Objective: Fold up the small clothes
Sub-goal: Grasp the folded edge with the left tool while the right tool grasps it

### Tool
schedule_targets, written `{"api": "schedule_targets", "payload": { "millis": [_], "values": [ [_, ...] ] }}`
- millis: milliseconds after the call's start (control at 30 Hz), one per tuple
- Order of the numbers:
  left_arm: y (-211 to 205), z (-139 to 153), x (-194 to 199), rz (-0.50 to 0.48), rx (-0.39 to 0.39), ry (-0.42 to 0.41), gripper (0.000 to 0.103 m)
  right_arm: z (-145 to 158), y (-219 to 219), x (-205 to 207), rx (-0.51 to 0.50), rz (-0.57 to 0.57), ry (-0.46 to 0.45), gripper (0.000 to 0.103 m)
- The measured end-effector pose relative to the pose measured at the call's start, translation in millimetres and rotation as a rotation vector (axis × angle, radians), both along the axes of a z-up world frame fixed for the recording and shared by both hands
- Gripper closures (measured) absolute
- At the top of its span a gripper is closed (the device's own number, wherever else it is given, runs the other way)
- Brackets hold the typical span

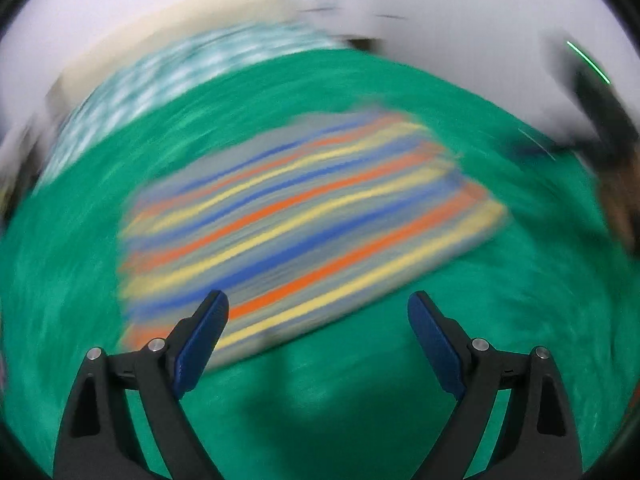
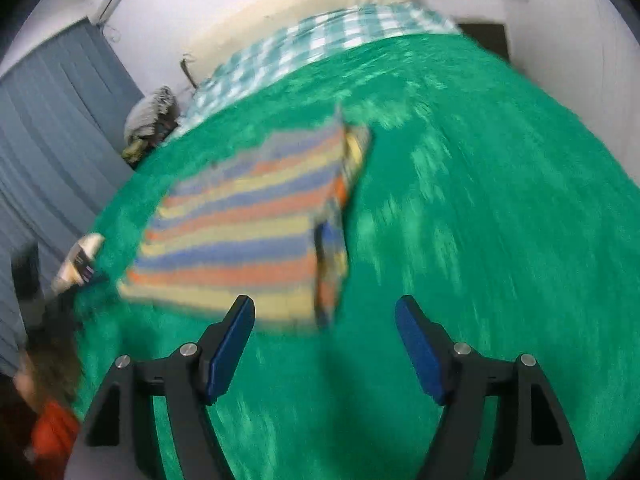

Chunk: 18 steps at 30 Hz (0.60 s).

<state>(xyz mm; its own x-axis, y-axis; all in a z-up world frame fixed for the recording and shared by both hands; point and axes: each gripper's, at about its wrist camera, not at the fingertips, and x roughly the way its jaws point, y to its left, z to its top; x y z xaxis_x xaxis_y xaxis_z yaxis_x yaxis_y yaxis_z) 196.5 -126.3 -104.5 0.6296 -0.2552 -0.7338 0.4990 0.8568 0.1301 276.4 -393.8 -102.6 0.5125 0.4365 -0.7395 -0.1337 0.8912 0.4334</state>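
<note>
Both pairs of fingers are spread wide and empty, my left gripper [image 1: 318, 312] and right gripper [image 2: 325, 316] poised over the green blanket [image 2: 480, 208], ready, I judge, to take an edge. My striped garment [image 1: 296, 216] lies flat, already folded into a rectangle, just beyond both grippers, its near edge nearly between my left fingers.

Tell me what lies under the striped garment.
The striped garment lies flat on the green blanket, which shows all around it. Whatever is beneath its middle is covered. Both the left gripper and right gripper are open, holding nothing.
</note>
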Motion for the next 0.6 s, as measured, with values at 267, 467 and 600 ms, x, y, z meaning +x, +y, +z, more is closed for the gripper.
{"api": "schedule_targets", "payload": {
  "millis": [267,467,600],
  "values": [
    [-121,-52,44,-0.167,0.024,0.048,0.013,-35,1,150,0.06,0.149,0.216,0.035],
    [-116,-48,58,-0.146,-0.049,0.033,0.097,-59,9,197,0.204,0.106,0.23,0.076],
    [-77,-29,62,-0.058,-0.231,0.031,0.097,-38,21,194,0.147,0.114,0.173,0.091]
  ]
}}
